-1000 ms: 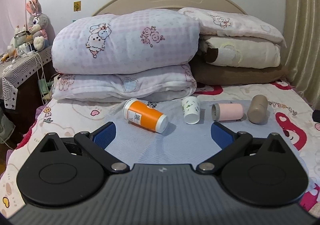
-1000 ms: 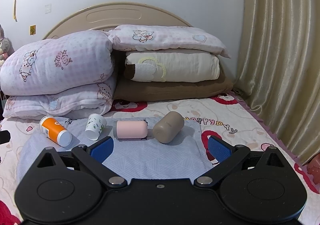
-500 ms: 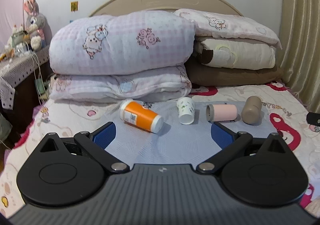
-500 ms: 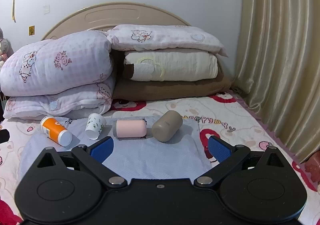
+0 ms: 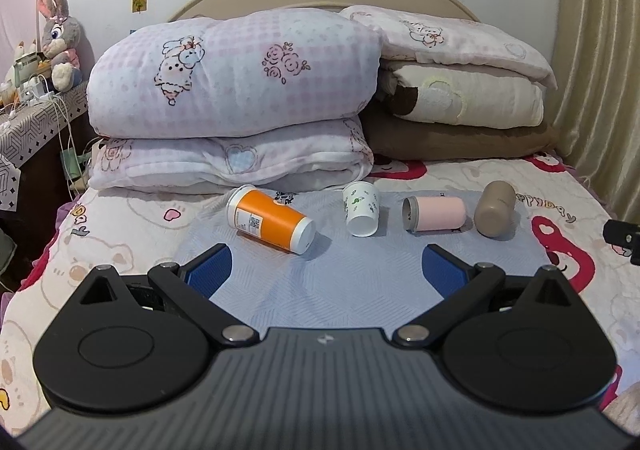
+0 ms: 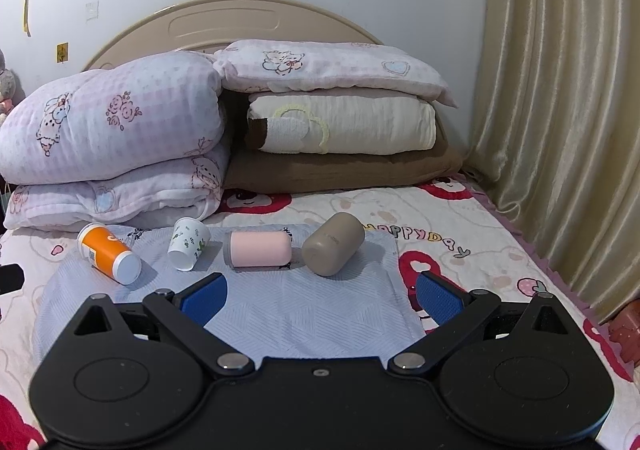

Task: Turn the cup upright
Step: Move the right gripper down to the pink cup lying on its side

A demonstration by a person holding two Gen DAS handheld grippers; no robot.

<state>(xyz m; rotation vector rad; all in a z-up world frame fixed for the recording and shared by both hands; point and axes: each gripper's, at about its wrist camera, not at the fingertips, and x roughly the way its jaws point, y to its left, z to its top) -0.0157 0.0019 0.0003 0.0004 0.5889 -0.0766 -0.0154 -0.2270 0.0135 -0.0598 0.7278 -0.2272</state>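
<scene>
Several cups lie on their sides in a row on a pale blue mat (image 5: 344,278) on the bed: an orange cup (image 5: 270,219) (image 6: 108,254), a small white patterned cup (image 5: 361,208) (image 6: 188,244), a pink cup (image 5: 434,213) (image 6: 258,254) and a tan cup (image 5: 494,207) (image 6: 332,244). My left gripper (image 5: 326,268) is open and empty, well short of the orange and white cups. My right gripper (image 6: 320,294) is open and empty, short of the pink and tan cups.
Folded quilts (image 5: 232,89) and stacked pillows (image 6: 340,117) line the headboard behind the cups. A curtain (image 6: 560,109) hangs at the right. A side table with a plush rabbit (image 5: 58,37) stands at the left.
Both grippers have drawn back slightly, so the cups look a little smaller and farther. The cups have not moved and both grippers stay open.
</scene>
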